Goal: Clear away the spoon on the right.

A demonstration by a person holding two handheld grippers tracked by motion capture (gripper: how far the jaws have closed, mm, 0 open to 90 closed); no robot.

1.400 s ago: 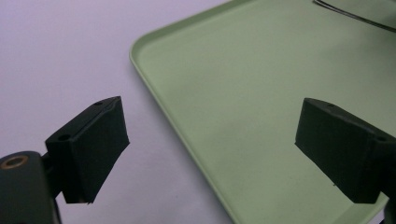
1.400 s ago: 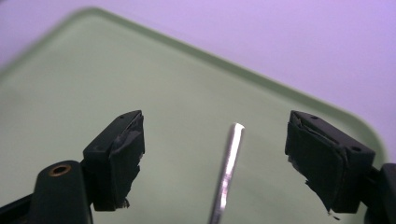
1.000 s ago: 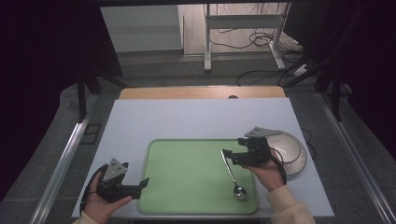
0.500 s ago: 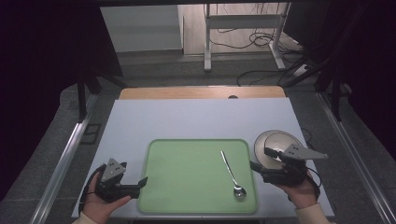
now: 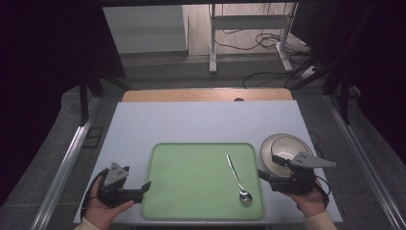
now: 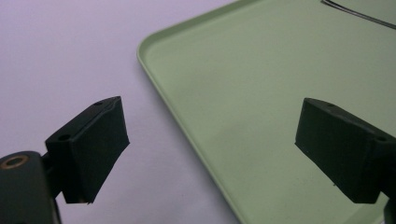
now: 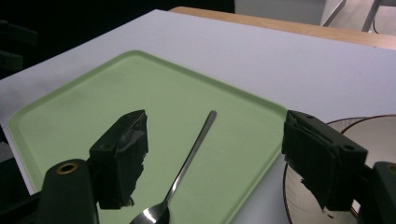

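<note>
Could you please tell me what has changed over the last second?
The right gripper let go of the spoon, leaving it on the green tray, and drew back right, beside the bowl, jaws open. The left gripper, tray and bowl stayed put.

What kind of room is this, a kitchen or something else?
Probably a lab or workshop, not a kitchen. A plain white table holds just a green tray, a spoon and a bowl, and loose cables trail over the bare floor behind it.
</note>
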